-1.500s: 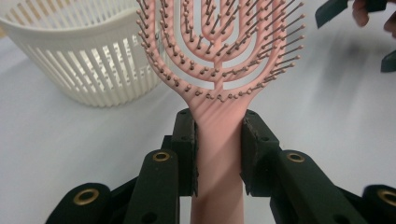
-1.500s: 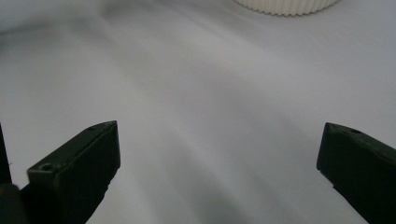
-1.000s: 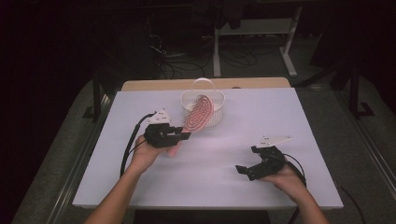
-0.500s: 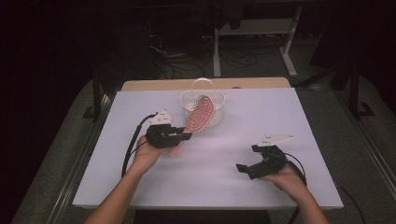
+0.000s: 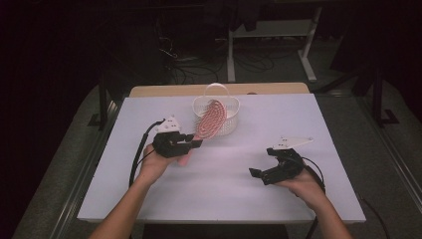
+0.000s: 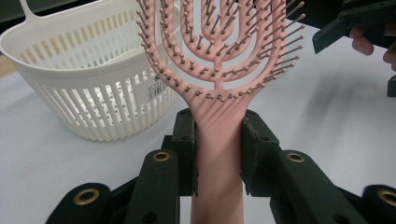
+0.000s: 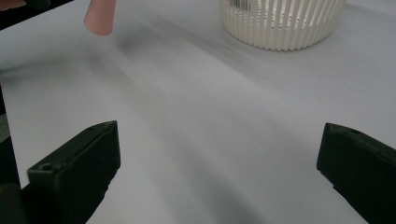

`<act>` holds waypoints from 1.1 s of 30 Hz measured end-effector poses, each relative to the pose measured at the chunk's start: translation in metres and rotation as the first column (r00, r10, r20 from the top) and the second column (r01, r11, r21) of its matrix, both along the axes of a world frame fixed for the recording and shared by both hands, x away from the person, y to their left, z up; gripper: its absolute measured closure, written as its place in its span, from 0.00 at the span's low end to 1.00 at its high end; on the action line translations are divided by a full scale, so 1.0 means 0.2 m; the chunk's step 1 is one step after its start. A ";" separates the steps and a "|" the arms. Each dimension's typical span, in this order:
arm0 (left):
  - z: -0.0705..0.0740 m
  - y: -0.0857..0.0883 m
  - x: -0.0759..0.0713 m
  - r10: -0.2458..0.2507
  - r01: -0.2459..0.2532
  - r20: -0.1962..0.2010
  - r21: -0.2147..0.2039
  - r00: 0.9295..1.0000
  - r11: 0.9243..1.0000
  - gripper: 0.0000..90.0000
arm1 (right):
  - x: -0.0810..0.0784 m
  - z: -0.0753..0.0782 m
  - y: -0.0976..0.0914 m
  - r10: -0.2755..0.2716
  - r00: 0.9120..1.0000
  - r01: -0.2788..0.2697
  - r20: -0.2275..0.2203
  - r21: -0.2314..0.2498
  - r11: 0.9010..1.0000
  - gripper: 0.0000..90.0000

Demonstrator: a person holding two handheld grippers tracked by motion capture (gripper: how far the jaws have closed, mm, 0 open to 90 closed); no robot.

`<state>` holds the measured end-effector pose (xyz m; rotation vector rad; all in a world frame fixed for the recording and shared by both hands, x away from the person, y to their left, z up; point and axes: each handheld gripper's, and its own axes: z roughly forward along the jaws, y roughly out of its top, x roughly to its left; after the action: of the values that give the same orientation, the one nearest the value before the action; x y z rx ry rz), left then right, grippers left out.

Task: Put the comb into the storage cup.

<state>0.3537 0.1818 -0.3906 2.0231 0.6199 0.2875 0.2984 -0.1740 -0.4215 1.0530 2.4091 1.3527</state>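
Observation:
A pink hairbrush point(image 5: 211, 118) with an open looped head stands tilted in the air, its head in front of the white slatted basket point(image 5: 230, 125). My left gripper point(image 5: 195, 143) is shut on the brush's handle. In the left gripper view both pads clamp the handle just below the bristled head point(image 6: 219, 56), with the basket point(image 6: 93, 93) behind it to the left. My right gripper point(image 5: 261, 162) hovers low over the table at the right, open, with nothing between its jaws point(image 7: 219, 158). The right gripper view catches the handle's tip point(image 7: 99, 18) and the basket's base point(image 7: 280, 23).
The white table point(image 5: 249, 209) has a wooden strip point(image 5: 164, 90) along its far edge, just behind the basket with its arched handle point(image 5: 215, 87). Dark floor, cables and a stand's legs point(image 5: 308, 59) lie beyond the table.

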 end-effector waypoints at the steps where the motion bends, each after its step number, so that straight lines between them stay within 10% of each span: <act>1: 0.00 0.00 0.00 0.000 0.000 0.001 0.000 1.000 1.000 0.79 | 0.01 0.01 0.01 0.006 1.000 -0.006 0.002 -0.002 1.000 0.00; 33: 0.00 -0.01 -0.01 0.003 -0.003 0.018 -0.003 1.000 1.000 0.79 | 0.20 0.15 0.11 0.043 0.999 -0.043 -0.012 0.054 0.998 0.00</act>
<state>0.3527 0.1793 -0.3902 2.0151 0.6121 0.3067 0.3377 -0.1527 -0.3923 1.0318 2.4311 1.4362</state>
